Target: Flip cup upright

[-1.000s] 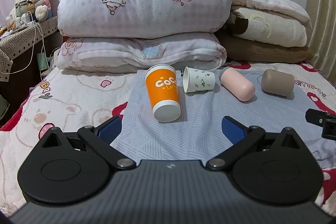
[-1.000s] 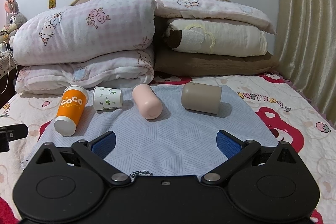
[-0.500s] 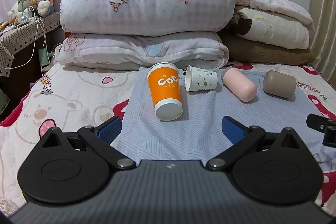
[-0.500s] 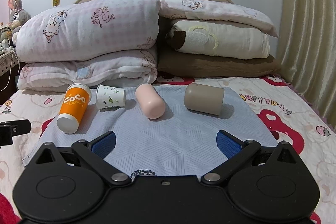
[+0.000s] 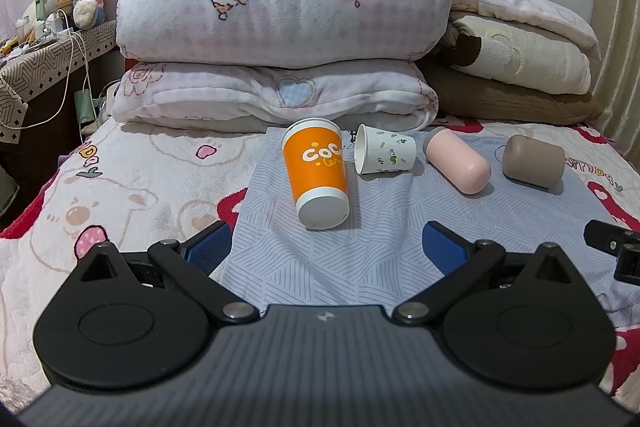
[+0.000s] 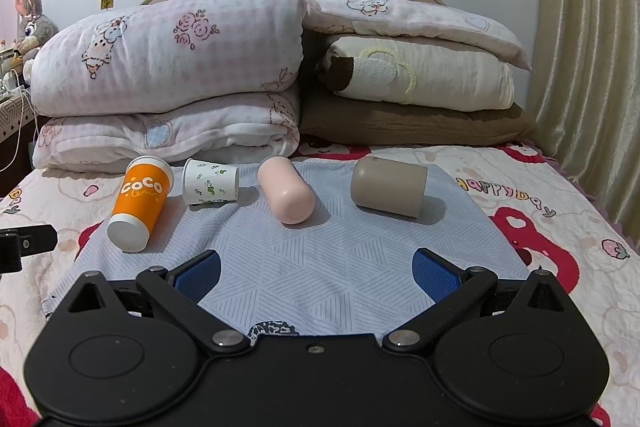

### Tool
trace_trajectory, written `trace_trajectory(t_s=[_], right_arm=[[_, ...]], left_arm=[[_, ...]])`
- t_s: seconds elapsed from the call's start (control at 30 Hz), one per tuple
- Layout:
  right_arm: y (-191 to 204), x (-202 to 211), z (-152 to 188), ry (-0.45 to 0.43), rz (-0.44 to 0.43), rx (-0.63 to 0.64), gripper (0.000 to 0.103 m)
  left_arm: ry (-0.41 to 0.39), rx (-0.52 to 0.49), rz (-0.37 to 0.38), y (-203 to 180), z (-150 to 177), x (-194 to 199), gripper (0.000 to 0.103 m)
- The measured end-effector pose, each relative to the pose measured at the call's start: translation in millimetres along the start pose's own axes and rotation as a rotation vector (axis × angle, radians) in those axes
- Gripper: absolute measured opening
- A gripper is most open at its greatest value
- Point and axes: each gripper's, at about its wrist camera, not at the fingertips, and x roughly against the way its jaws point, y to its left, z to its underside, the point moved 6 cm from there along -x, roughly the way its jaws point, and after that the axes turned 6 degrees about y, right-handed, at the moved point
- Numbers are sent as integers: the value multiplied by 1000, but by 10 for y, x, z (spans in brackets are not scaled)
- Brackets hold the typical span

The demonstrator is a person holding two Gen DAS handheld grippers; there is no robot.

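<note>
Four cups lie on their sides in a row across the far part of a pale blue patterned cloth spread on the bed, near the stacked bedding at the headboard end. None stands upright, so the task looks wholly undone: no cup is gripped, touched or lifted.

At the left end of the row, the orange cup lies with its white base toward the foot of the bed and its rim toward the folded blankets. Just beside it to the right is the small white paper cup with a leaf print, its mouth facing the orange cup; whether the two touch I cannot tell. Next comes the pink cup, rounded end toward the camera, then, somewhat apart at the right end, the taupe cup.

The left gripper hangs low over the near part of the cloth, lined up roughly with the orange cup, jaws spread wide and holding nothing. The right gripper is likewise wide open and empty, facing the gap between the pink and taupe cups.

Everything remains: which cup is meant is not clear, and each would need approaching, grasping and setting on its base on soft, yielding bedding.
</note>
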Motion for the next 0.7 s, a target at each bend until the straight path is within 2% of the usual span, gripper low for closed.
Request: trace_trajectory(t_s=[0.7], right_arm=[[-1,-24,26,6,1,1,103]], left_arm=[[2,3,0,46,38,-2,103]])
